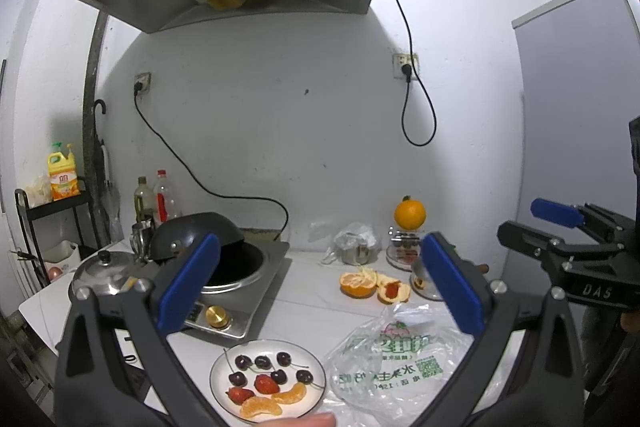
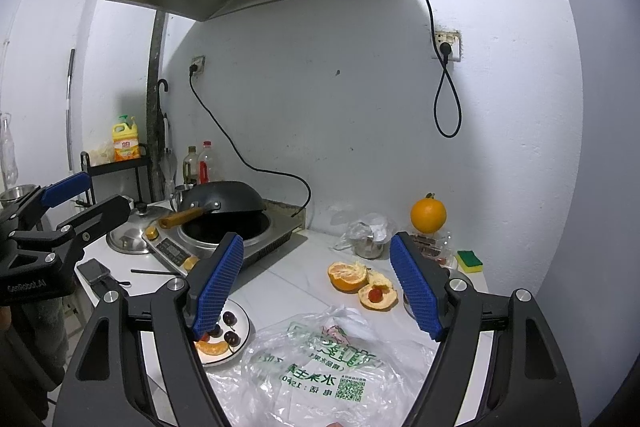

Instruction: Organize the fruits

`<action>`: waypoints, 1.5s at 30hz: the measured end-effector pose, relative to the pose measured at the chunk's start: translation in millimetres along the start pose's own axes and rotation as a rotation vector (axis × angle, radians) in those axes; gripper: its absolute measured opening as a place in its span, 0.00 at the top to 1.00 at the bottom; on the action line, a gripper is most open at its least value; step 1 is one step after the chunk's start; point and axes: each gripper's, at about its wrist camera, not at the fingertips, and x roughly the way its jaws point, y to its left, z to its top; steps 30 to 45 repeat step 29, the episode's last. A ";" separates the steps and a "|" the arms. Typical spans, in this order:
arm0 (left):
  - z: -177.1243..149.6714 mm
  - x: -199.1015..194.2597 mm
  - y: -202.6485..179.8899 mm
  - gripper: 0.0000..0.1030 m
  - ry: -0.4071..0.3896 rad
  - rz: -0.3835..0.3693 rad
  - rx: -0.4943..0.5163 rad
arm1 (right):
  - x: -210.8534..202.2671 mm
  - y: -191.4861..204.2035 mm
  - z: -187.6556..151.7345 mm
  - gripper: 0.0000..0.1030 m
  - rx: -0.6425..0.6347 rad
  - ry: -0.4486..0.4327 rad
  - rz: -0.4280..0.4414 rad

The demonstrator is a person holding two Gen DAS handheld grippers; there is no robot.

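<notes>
A white plate (image 1: 260,347) near the counter's front edge holds several dark cherries (image 1: 280,375), strawberries (image 1: 264,383) and orange segments (image 1: 260,407). My left gripper (image 1: 320,287) hovers above it, open, with nothing between its blue pads. My right gripper (image 2: 318,287) is also open and empty, over a clear plastic bag (image 2: 320,367) printed in green. Its left finger hides part of the plate (image 2: 242,323). Behind the bag lie a half-peeled orange (image 2: 347,275) and a peel cup (image 2: 378,297) with a red fruit in it. A whole orange (image 2: 428,215) stands at the back.
An induction cooker (image 1: 248,291) with a tilted black wok (image 1: 196,233) fills the left. Beside it are a pot lid (image 1: 106,269), bottles (image 1: 164,197) and a phone (image 2: 94,271). A bagged metal cup (image 2: 370,245) and a sponge (image 2: 470,261) sit at the back right. A fingertip (image 1: 304,421) shows by the plate.
</notes>
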 end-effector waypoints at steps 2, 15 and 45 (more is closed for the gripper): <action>-0.6 0.2 -0.4 0.01 0.002 0.000 0.001 | -0.4 -0.3 -0.4 0.24 0.000 -0.001 0.000; -2.7 0.0 2.2 0.01 0.012 0.007 -0.010 | 0.9 0.5 0.1 0.24 -0.005 0.006 0.005; -3.9 2.2 1.3 0.01 0.035 0.033 0.000 | 1.2 3.2 0.9 0.24 -0.013 0.010 0.011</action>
